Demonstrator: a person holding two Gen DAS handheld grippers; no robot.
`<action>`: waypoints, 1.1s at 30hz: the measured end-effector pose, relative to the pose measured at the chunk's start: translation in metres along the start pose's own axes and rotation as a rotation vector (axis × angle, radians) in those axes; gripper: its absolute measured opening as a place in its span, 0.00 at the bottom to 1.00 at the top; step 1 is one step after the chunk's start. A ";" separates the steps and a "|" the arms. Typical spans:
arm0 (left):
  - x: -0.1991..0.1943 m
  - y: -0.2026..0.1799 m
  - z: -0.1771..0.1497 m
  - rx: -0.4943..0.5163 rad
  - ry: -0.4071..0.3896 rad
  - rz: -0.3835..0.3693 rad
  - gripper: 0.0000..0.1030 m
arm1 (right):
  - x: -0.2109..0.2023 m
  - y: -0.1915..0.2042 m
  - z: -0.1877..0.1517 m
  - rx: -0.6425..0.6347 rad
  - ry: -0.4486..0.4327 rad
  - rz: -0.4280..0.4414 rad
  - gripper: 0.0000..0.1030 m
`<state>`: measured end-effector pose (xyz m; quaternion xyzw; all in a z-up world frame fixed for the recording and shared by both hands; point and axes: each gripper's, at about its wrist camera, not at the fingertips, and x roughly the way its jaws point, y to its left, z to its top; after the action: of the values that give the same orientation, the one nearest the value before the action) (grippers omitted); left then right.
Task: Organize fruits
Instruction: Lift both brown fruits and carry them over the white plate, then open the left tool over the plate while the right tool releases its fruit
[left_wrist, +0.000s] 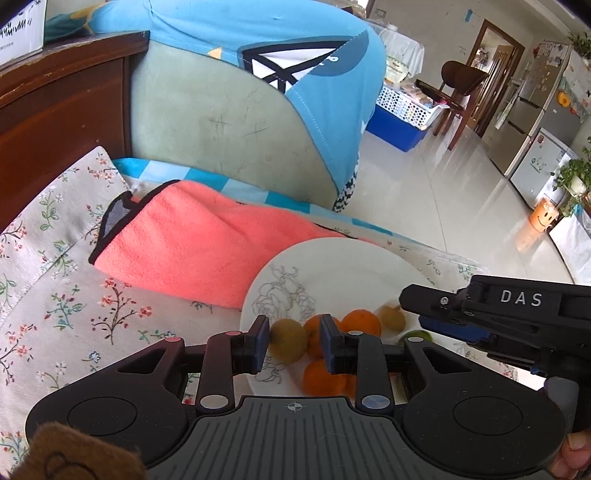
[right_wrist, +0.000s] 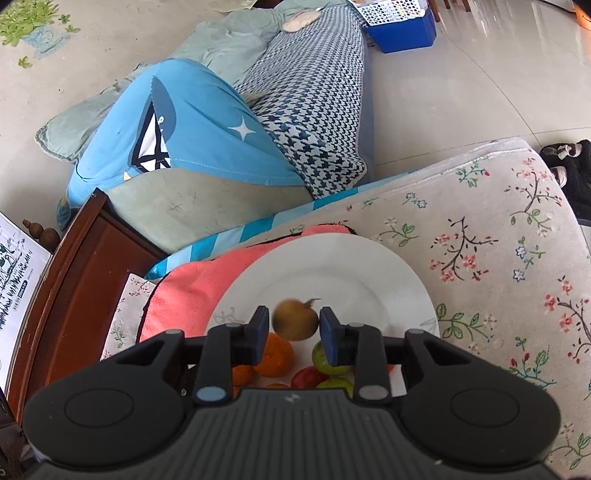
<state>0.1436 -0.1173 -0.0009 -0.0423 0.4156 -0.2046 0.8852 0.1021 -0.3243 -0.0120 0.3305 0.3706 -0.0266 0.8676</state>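
A white plate (left_wrist: 332, 266) lies on the floral cushion, partly over a pink towel (left_wrist: 207, 251). My left gripper (left_wrist: 294, 341) hovers over it; a blurred brown-green fruit (left_wrist: 288, 341) sits between its pads, against the left one, with a gap to the right one. Oranges (left_wrist: 360, 323) lie behind it. My right gripper (left_wrist: 413, 314) reaches in from the right. In the right wrist view, my right gripper (right_wrist: 294, 328) straddles a blurred brown fruit with a stem (right_wrist: 295, 319) above the plate (right_wrist: 351, 266), with slim gaps at both pads. Oranges (right_wrist: 275, 354), green fruits (right_wrist: 325, 360) and a red fruit (right_wrist: 308, 376) lie below.
The floral cushion (right_wrist: 498, 258) spreads around the plate. A dark wooden frame (left_wrist: 62, 96) borders the left. A green and blue cushion (left_wrist: 229, 122) stands behind the towel. Tiled floor (left_wrist: 461, 192) drops off beyond the far edge, with a blue crate (left_wrist: 399, 125) on it.
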 end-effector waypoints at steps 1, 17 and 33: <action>-0.001 0.000 0.000 -0.003 -0.003 -0.002 0.28 | 0.000 0.000 0.001 0.001 -0.003 0.000 0.31; -0.059 0.016 0.018 -0.074 -0.099 0.078 0.74 | -0.029 0.033 -0.005 -0.135 -0.058 -0.028 0.51; -0.111 0.039 -0.010 -0.127 -0.108 0.136 0.90 | -0.067 0.072 -0.060 -0.315 -0.084 -0.094 0.78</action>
<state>0.0859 -0.0363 0.0630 -0.0809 0.3811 -0.1148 0.9138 0.0372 -0.2462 0.0417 0.1713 0.3487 -0.0222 0.9212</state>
